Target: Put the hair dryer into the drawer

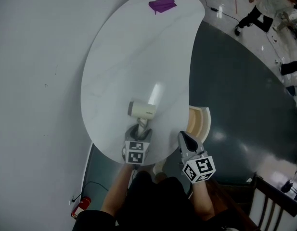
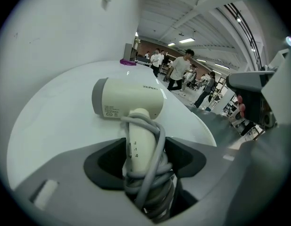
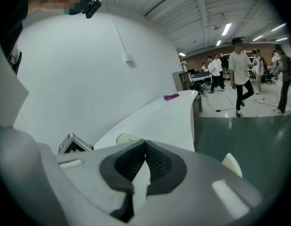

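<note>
Hair dryer [image 1: 141,109] on table [image 1: 138,52], drawer [image 1: 200,122] open

Hair dryer [image 1: 142,110]: cream body with a grey rear cap, lying on its side near the front edge of the white table [image 1: 138,57], its handle wound with grey cord. Drawer [image 1: 199,121]: pale wood, curved front, pulled open at the table's right edge, just beside the dryer.
</note>
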`<state>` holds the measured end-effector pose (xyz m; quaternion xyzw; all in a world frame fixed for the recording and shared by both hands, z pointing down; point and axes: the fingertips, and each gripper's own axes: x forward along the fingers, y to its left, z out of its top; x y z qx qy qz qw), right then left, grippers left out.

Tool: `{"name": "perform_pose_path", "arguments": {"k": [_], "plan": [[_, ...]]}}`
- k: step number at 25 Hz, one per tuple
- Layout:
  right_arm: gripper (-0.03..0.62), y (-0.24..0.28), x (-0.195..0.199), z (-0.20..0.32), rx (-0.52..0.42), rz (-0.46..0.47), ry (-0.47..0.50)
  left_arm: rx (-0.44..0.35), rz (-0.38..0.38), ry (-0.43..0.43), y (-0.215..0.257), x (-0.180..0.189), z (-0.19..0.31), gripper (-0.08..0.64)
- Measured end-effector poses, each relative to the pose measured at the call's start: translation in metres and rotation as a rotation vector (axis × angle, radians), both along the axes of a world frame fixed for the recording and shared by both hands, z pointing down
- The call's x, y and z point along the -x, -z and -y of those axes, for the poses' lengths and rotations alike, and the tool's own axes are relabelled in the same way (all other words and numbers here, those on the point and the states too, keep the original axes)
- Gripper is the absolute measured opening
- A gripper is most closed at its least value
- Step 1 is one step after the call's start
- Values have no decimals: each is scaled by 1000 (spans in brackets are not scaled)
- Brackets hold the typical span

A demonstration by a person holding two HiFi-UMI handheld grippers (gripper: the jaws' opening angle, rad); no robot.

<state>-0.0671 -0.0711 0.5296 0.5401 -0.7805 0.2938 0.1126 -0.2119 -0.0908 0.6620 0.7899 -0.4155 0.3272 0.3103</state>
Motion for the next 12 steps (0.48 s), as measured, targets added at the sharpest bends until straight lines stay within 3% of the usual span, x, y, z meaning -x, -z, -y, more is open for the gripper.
{"name": "perform_pose_path", "arguments": {"k": [12], "plan": [[3,8,2,-4,-5,-14,-24,-18,39,-18,1,0,3,245]]}}
